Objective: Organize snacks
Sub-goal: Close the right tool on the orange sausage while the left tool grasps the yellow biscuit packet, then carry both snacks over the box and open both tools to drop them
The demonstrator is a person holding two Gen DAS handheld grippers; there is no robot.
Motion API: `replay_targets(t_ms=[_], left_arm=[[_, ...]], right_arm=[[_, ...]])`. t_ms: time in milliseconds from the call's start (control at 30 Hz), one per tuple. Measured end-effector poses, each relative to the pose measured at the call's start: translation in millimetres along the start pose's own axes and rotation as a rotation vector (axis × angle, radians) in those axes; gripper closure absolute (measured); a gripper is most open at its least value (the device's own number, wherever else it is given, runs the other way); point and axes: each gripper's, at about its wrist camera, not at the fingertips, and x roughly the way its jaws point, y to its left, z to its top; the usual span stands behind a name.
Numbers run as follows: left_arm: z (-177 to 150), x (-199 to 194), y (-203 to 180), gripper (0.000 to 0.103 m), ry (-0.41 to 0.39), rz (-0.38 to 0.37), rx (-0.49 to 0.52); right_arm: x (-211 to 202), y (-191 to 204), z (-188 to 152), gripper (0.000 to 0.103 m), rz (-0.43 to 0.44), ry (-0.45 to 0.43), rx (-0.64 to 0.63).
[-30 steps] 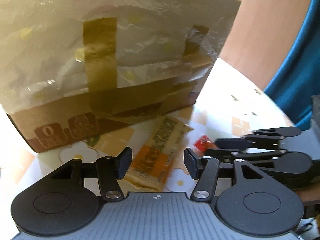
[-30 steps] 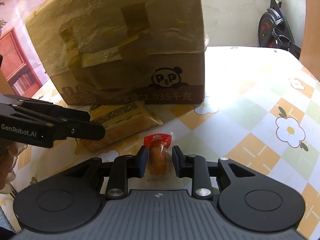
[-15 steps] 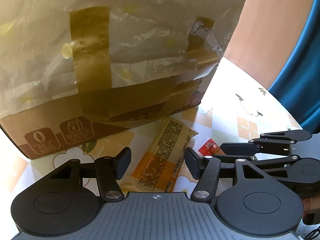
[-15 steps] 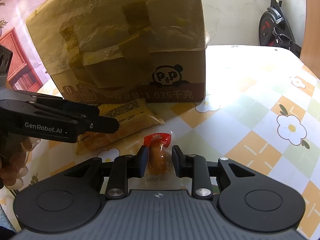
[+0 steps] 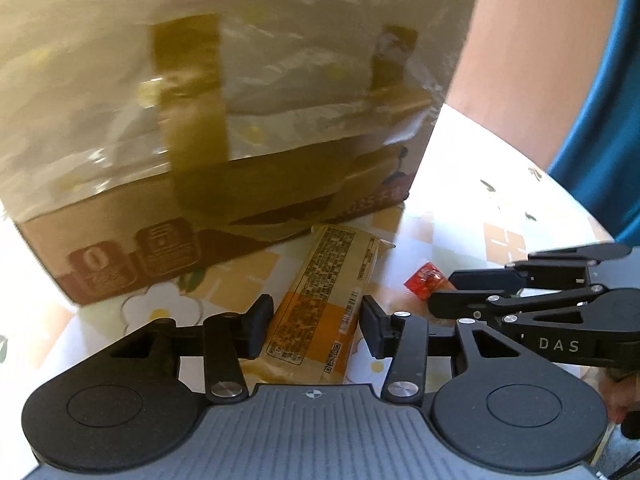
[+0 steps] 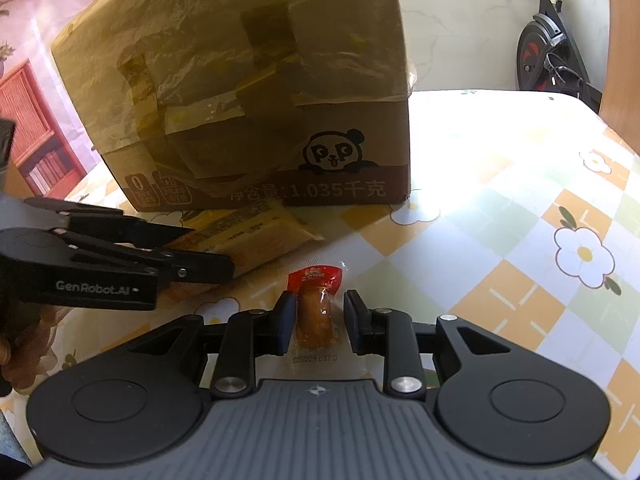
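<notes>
Floral tablecloth (image 6: pixel 520 208), taped cardboard box (image 6: pixel 256 92) behind snacks (image 5: pixel 320 296)

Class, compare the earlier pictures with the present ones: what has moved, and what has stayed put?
The left gripper advanced until its open fingers straddle the yellow snack pack; nothing grasped yet. The right gripper stayed open around the red-topped sausage pack. The cardboard box and both snacks stayed put.

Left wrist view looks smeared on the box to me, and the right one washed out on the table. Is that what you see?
Left wrist view: yes, the cardboard box is motion-blurred, its tape edges smeared, while the yellow snack pack reads fairly sharp. Right wrist view: sharp, but sunlight blows out the tablecloth right of the box; the sausage packet is well lit.
</notes>
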Motion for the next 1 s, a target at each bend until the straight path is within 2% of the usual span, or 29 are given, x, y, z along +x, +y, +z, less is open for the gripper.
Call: replay_targets(t_ms=[233, 567, 867, 1000], left_arm=[[-11, -38, 14, 0.054, -0.083, -0.004, -0.126], [-12, -99, 28, 0.054, -0.217, 0.037, -0.217], [14, -157, 27, 0.054, -0.401, 0.088, -0.198], [40, -171, 26, 0.053, -0.487, 0.104, -0.176]], right_arm=[[-6, 4, 0, 0.078, -0.012, -0.02, 0.007], [-41, 20, 19, 0.08, 0.021, -0.144, -0.014], [-83, 36, 53, 0.082, 0.071, -0.293, -0.044], [-103, 38, 76, 0.082, 0.084, -0.367, -0.057]])
